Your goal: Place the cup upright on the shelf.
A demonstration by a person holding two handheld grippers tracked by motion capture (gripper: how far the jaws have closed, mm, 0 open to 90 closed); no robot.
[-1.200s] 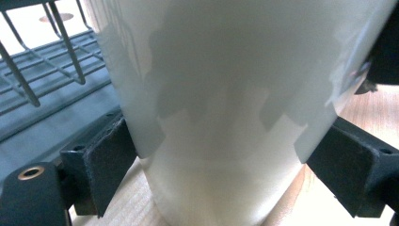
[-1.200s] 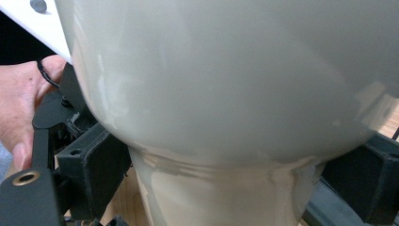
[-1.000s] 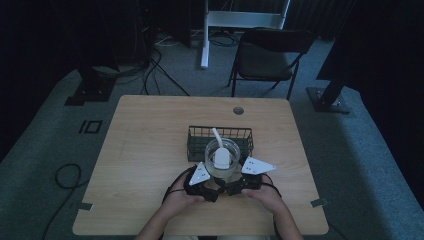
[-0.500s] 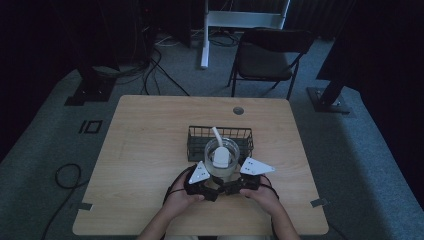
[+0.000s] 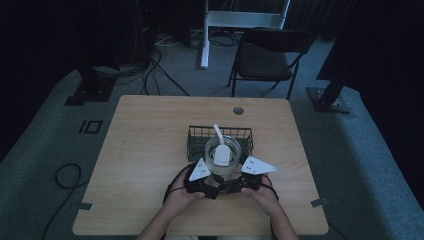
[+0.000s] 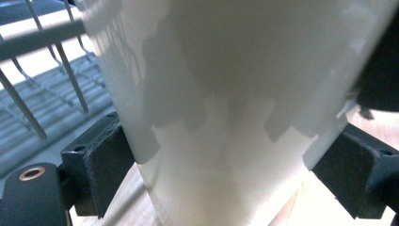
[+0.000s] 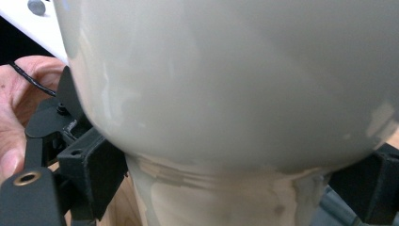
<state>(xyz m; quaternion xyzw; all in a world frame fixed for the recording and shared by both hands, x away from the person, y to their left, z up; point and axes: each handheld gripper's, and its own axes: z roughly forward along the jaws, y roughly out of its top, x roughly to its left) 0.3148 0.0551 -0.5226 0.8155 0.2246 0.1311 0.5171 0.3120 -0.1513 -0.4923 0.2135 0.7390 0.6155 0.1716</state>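
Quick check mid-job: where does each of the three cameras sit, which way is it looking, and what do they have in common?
High view: above the person's side, looking forward and down at the table; both hands, left tongs and right tongs.
Left gripper view: on the left tongs, facing the white bowl between its jaws, with the wire basket behind.
Right gripper view: on the right tongs, facing the bowl's base; a hand shows.
Shared: all three show the bowl.

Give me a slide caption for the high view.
Two hand-held grippers, left and right, close around a glass cup beside a wire basket.
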